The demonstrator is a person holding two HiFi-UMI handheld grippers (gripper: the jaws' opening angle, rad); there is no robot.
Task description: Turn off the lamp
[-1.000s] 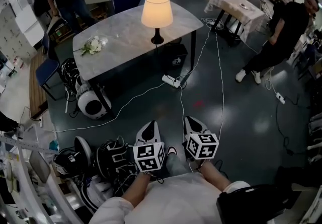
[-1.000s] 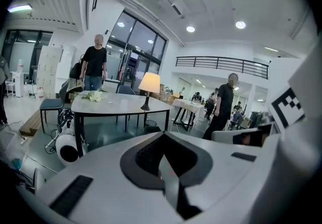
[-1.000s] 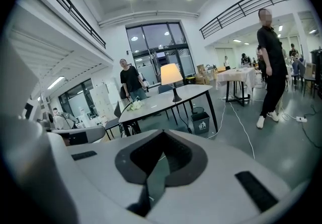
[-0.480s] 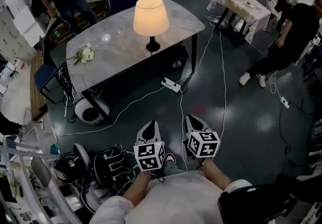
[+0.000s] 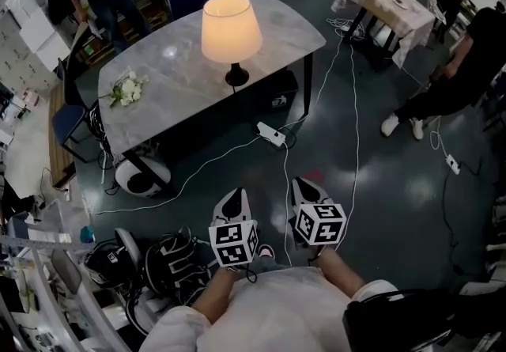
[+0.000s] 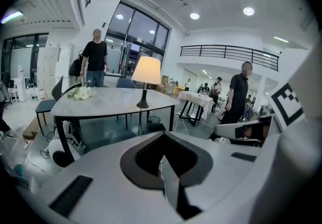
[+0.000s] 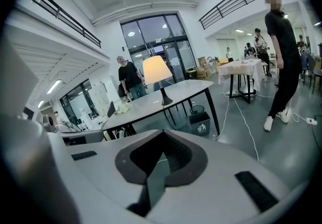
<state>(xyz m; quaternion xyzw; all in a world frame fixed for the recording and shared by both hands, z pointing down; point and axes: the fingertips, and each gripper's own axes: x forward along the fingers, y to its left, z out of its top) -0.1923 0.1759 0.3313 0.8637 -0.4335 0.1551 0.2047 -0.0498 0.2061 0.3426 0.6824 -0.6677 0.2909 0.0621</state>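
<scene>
The lamp (image 5: pixel 231 35) stands lit on the grey table (image 5: pixel 170 97) at the far side of the floor, near the table's right end. Its cream shade glows above a thin dark stem and a round base. Both grippers are held low and close to the person, well apart from the lamp, with open dark floor and a white power strip (image 5: pixel 271 134) between. The left gripper (image 5: pixel 235 198) has its jaws pressed together with nothing in them. The right gripper (image 5: pixel 303 189) is the same, jaws fully closed and empty. The two sit side by side and point toward the table. In the left gripper view the lamp is far ahead, a little left of centre; the right gripper view shows it far ahead, near the middle. A bunch of white flowers (image 5: pixel 125 91) lies toward the table's left end (well apart from the lamp). Two white cables run across the floor on the right.
</scene>
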